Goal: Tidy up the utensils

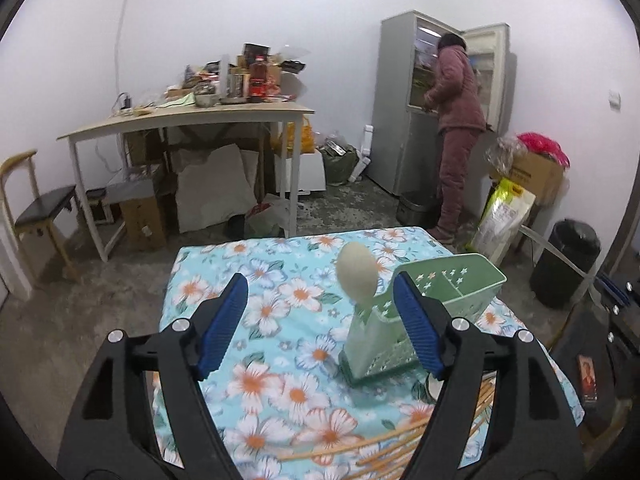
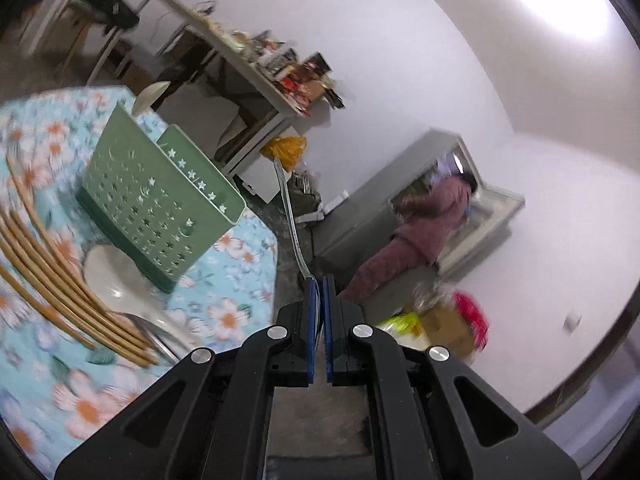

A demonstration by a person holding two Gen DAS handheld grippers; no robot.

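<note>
A green perforated utensil holder stands on the floral tablecloth, with a cream spoon standing bowl-up in its near compartment. My left gripper is open and empty, its right finger just in front of the holder. Several wooden chopsticks lie on the cloth near me. In the right wrist view the holder is at left, chopsticks rest over a white dish. My right gripper is shut on a thin metal utensil handle that sticks out ahead, off the table's edge.
A person stands at an open fridge behind the table. A cluttered white table, a chair, boxes and a black bin stand around the room.
</note>
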